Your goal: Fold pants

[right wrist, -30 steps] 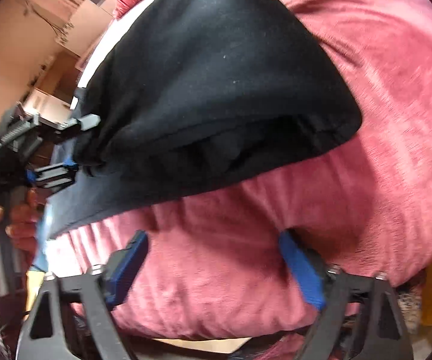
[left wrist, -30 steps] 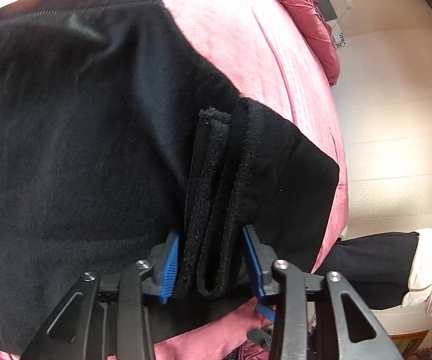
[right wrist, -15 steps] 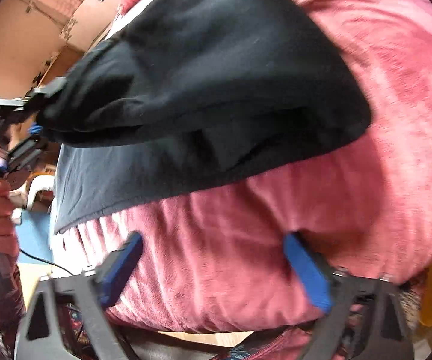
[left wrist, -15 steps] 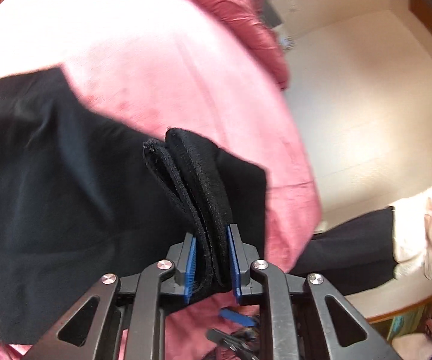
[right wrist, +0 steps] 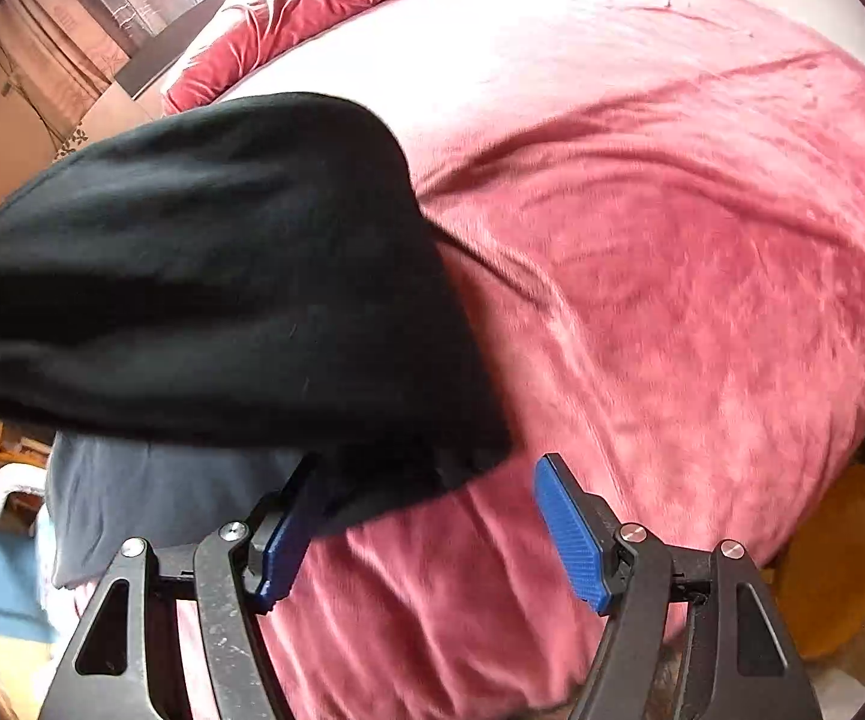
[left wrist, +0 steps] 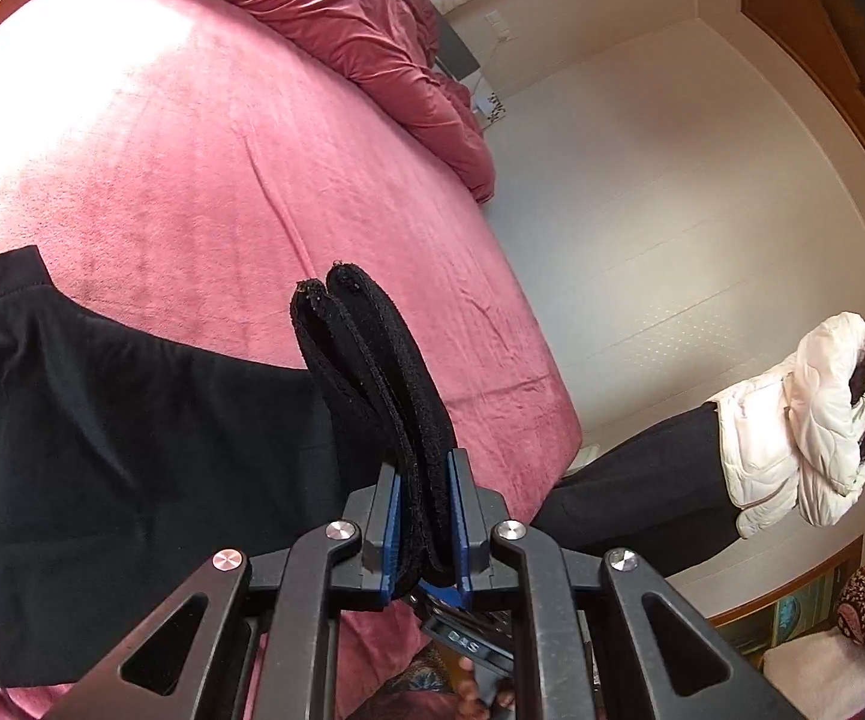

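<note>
Pants (left wrist: 132, 450), black, spread over pink bedspread (left wrist: 222, 180), near its edge; main panel flat toward left of left wrist view, one bunched end raised off the surface. Same pants (right wrist: 204, 276) in right wrist view: raised dark mass on left half, lower corner drooping toward the near gripper. Bedspread (right wrist: 672, 270) wrinkled, covering most of both views. Rumpled pink duvet (left wrist: 336, 18) piled at far end of bed. Pale floor (left wrist: 672, 210) beyond bed edge. Person (left wrist: 792, 420) in white puffy jacket and dark trousers standing at right, well apart from the bed. Grey fabric (right wrist: 150, 498) visible under the lifted pants at left of right wrist view. Left gripper (left wrist: 423, 531): jaws just closing, now clamped on thick folded layers of pants end, stacked edges sticking up between blue pads (left wrist: 392, 531). Right gripper (right wrist: 432, 531): jaws just narrowing yet wide apart, over bedspread; pants corner overlapping left blue pad (right wrist: 282, 540), contact not determinable; right pad bare, nothing pinched.
</note>
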`<state>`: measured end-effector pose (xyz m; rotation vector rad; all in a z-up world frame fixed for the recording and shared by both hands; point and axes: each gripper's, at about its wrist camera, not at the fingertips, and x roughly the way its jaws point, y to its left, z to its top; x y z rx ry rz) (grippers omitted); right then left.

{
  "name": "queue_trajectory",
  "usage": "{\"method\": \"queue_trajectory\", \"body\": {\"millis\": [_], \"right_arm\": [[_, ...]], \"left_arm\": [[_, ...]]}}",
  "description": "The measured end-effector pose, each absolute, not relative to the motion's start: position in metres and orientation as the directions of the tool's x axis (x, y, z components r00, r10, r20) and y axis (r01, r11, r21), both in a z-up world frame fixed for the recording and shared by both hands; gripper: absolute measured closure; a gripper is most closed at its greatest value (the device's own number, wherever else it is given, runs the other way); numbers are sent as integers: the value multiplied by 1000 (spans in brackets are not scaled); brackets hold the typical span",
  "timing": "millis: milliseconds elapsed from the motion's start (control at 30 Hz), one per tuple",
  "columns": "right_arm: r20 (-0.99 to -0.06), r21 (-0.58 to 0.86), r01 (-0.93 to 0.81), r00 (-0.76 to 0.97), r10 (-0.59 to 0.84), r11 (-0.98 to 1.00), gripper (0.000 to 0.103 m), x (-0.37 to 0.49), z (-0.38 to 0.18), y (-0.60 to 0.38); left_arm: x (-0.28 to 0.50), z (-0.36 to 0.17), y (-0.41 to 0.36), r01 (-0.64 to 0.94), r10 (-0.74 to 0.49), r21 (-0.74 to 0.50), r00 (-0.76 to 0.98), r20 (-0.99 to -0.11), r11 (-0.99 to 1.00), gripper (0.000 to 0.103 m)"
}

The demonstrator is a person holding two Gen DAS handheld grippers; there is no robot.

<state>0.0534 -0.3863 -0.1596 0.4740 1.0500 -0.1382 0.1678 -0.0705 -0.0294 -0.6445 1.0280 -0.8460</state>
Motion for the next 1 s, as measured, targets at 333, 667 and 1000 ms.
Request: {"method": "queue_trajectory", "body": {"millis": [333,667,1000], "right_arm": [[-893,232,362,447,50,903,53,73,-178,-386],[-905,150,297,426,10,943,52,74,-182,-351],[-917,166,200,390,77,966,42,54,-164,-368]], "left_arm": [[147,-61,-28,223,-817,-798,310,-486,559,91],[138,-154,3,16,-715,-735,247,-654,678,87],[166,-159,38,-137,-759,-827,337,-557,545,55]]}}
